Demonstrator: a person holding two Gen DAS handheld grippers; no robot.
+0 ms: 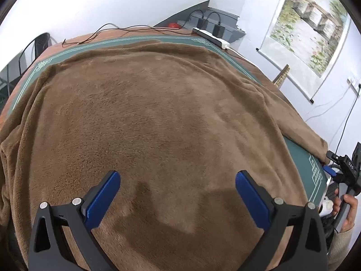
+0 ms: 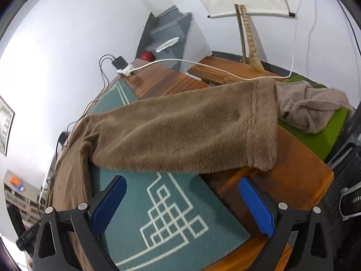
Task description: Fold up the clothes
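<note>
A brown fleece garment (image 1: 158, 117) lies spread flat over the green mat (image 1: 315, 169) and fills most of the left wrist view. My left gripper (image 1: 177, 178) hovers open just above its near part, nothing between its blue pads (image 1: 103, 201). In the right wrist view one sleeve (image 2: 187, 131) of the garment stretches right across the mat corner (image 2: 171, 212) onto the wooden table (image 2: 295, 169), its cuff (image 2: 265, 124) at the right. My right gripper (image 2: 182, 185) stands open just short of the sleeve's lower edge, holding nothing.
A white power strip (image 1: 212, 37) with black adapters and cables sits at the table's far edge. A beige cloth (image 2: 311, 108) lies on a bright green cushion (image 2: 325, 135) to the right. A scroll picture (image 1: 309, 24) hangs on the wall. A hand (image 1: 348, 212) holds the other gripper at right.
</note>
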